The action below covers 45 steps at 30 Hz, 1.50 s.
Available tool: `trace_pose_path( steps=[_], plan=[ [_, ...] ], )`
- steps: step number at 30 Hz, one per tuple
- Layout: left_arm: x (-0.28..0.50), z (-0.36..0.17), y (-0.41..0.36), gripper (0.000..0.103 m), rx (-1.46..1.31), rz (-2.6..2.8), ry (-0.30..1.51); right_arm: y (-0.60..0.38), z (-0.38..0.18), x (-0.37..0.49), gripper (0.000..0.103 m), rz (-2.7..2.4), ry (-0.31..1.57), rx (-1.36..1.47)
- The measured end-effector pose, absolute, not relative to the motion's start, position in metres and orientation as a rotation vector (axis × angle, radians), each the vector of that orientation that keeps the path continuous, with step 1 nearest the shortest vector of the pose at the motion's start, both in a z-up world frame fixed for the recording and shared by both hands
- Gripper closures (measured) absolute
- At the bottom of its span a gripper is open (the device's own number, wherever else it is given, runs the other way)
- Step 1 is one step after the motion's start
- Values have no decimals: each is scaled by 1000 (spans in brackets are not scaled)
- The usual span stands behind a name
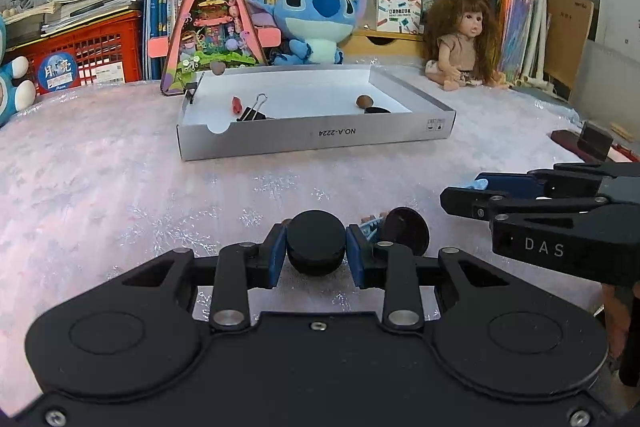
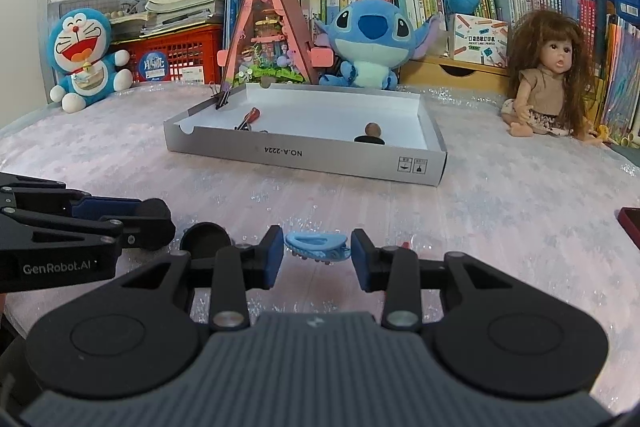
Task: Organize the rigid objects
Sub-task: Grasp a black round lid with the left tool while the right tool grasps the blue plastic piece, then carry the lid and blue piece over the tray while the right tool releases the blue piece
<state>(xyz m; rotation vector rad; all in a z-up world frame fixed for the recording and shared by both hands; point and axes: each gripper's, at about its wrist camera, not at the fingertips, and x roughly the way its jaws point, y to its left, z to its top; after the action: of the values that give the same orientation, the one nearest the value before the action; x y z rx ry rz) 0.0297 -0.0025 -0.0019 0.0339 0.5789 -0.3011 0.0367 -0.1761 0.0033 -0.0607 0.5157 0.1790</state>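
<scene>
My left gripper (image 1: 316,247) is shut on a black round puck (image 1: 316,241), low over the table. A second black disc (image 1: 404,229) lies just right of it. My right gripper (image 2: 318,251) is open with a light blue hair claw clip (image 2: 318,247) between its pads, not squeezed. The shallow white box (image 1: 316,139) stands ahead in the middle of the table; it also shows in the right wrist view (image 2: 304,157). It holds a red-handled screwdriver (image 1: 237,105), a black binder clip (image 1: 252,113), a brown nut (image 1: 365,101) and a black disc (image 1: 377,111).
Stitch plush (image 1: 318,19), a pink triangular toy house (image 1: 214,23), a doll (image 1: 466,39), a Doraemon plush (image 2: 86,59), a red crate (image 1: 80,57) and books line the back. A dark red case (image 1: 576,143) lies at the right edge.
</scene>
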Motion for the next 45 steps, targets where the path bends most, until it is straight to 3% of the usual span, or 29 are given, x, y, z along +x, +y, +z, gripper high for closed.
trace_pose_path(
  steps=[22, 34, 45],
  plan=[
    [84, 40, 3, 73, -13, -272, 536, -201, 30, 78, 61, 165, 518, 31],
    [200, 63, 17, 73, -100, -211, 602, -220, 61, 178, 61, 161, 569, 83],
    [317, 37, 9, 73, -152, -179, 770, -241, 51, 291, 61, 176, 762, 185]
  ],
)
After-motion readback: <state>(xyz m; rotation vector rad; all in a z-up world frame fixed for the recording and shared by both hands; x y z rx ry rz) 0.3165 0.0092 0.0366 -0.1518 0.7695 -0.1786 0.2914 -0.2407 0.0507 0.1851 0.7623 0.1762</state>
